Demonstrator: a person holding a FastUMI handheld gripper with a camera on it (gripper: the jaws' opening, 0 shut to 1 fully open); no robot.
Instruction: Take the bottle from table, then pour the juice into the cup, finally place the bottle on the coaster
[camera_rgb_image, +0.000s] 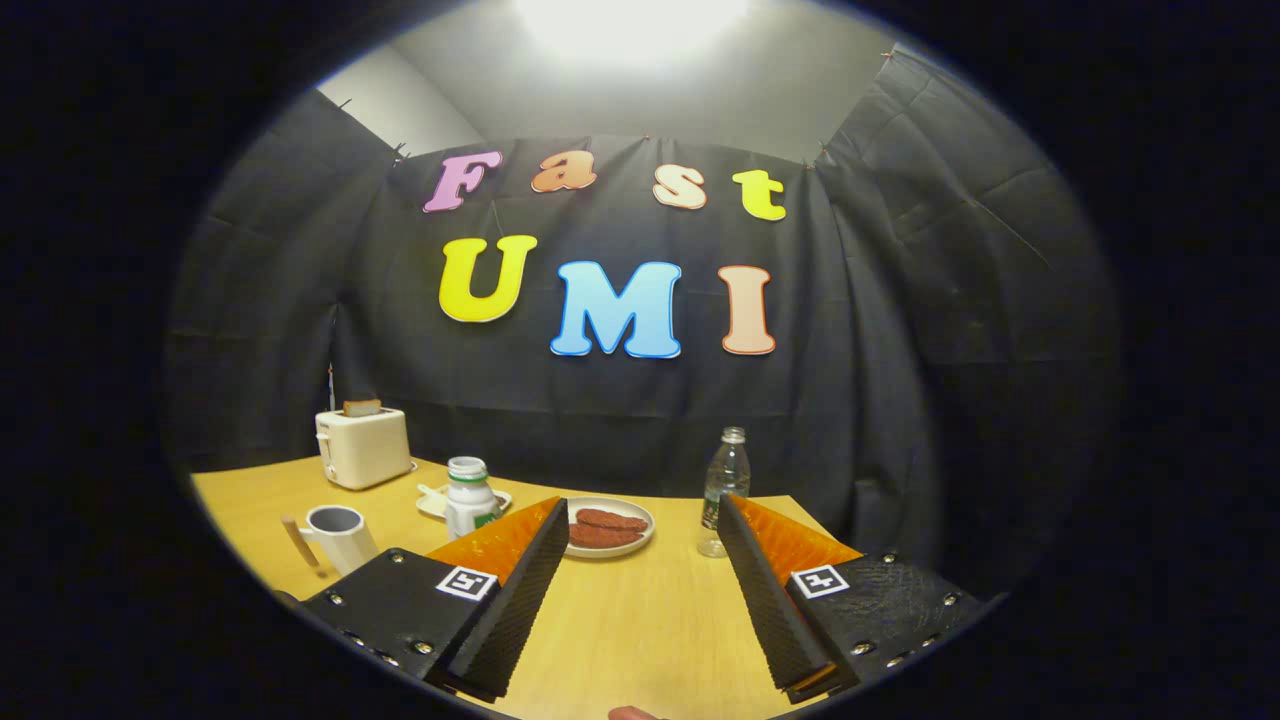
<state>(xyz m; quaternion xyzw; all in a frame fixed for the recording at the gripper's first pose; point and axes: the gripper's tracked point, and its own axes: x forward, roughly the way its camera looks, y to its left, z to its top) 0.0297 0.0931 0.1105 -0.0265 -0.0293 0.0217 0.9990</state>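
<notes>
Clearly, the clear bottle (724, 490) stood upright near the far right corner of the tabletop (640, 620), just beyond the right finger. The cup (338, 537) stood near the left edge. The claw (640, 545) was wide open and held nothing.

Things you can't see all the way

Your left finger (515, 580) covers the lower right of the white bottle (470, 497) and part of the small dish (432, 502) under it. Your right finger (765, 590) hides the near right side of the clear bottle (724, 490). You can't tell what is inside the mug (338, 537). The near table (640, 620) is cut off. A pink tip at the near edge (632, 713) is too cut off to name.
</notes>
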